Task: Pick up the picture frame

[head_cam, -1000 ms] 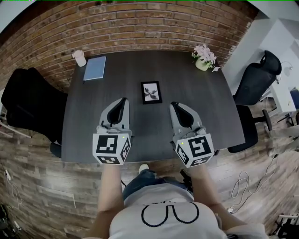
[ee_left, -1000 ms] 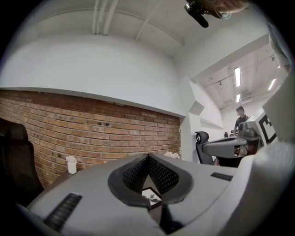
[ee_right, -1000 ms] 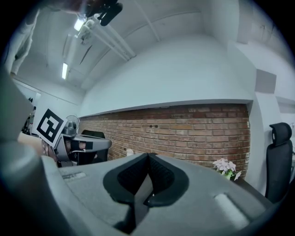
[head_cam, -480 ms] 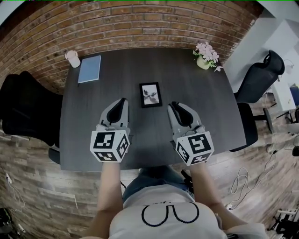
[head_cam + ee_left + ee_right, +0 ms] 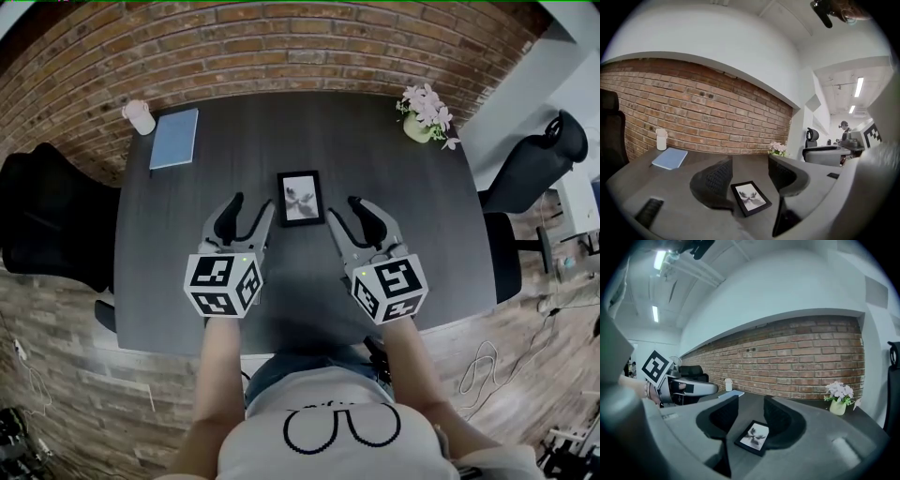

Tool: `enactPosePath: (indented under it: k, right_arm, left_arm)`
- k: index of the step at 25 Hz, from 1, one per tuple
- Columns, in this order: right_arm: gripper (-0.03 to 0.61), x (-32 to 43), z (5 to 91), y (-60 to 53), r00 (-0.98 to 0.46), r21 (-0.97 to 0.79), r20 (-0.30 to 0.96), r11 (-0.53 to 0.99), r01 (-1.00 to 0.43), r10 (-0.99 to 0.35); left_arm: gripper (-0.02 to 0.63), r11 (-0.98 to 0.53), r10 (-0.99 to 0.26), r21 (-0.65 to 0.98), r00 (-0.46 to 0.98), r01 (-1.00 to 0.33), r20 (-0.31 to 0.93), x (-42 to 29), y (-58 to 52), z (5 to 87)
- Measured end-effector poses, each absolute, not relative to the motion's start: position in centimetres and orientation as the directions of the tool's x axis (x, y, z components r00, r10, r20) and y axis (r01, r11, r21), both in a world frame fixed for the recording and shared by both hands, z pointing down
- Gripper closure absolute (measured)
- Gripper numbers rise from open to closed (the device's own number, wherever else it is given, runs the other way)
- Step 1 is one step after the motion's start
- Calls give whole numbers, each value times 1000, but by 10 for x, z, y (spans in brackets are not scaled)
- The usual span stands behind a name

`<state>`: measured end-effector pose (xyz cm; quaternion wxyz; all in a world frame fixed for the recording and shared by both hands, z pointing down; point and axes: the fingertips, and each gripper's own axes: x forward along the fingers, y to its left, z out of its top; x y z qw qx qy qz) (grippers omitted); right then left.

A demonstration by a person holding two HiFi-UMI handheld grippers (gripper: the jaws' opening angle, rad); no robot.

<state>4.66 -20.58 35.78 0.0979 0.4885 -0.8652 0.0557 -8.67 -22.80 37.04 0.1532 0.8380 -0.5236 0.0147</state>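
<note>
The picture frame (image 5: 301, 198) lies flat mid-table (image 5: 394, 178), just ahead of my left gripper (image 5: 251, 204) and right gripper (image 5: 342, 212). Their jaws have just been opening and stand spread, pinching nothing. I judge it light, stiff, glass-fronted and fragile, so I'd pinch its long side edges.

- We see the grey, cube-topped left gripper (image 5: 251, 208) with its jaws now spread wide. A second ago they sat together. They have just been opening, and nothing is pressed between them.
- The matching right gripper (image 5: 345, 212) has done likewise: its jaws have just been opening from together to wide apart, and they grip nothing.
- Both grippers have moved farther across the dark grey table (image 5: 178, 281) toward the small black rectangular picture frame (image 5: 301, 198). Their tips were earlier well short of it and now flank its near half, one on the left and one on the right.
</note>
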Motion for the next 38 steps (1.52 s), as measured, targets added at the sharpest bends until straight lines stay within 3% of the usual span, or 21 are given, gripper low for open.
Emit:
enactPosePath:
  k: [2, 10, 23, 38]
  right_arm:
    - [407, 51, 365, -220, -510, -14, 240, 523, -852, -826]
    - [406, 66, 405, -274, -514, -95, 310, 512, -854, -800]
    - [407, 72, 481, -310, -509, -180, 439, 483, -857, -740]
    - [433, 83, 537, -315, -495, -260, 519, 424, -868, -696]
  left_arm:
    - [359, -399, -868, 248, 451, -883, 209, -81, -239, 379]
    - [360, -429, -828, 205, 474, -880, 299, -58, -279, 422]
    - [364, -353, -750, 243, 428, -904, 504, -49, -312, 510]
    - [466, -204, -621, 322, 376, -925, 688, -38, -319, 595]
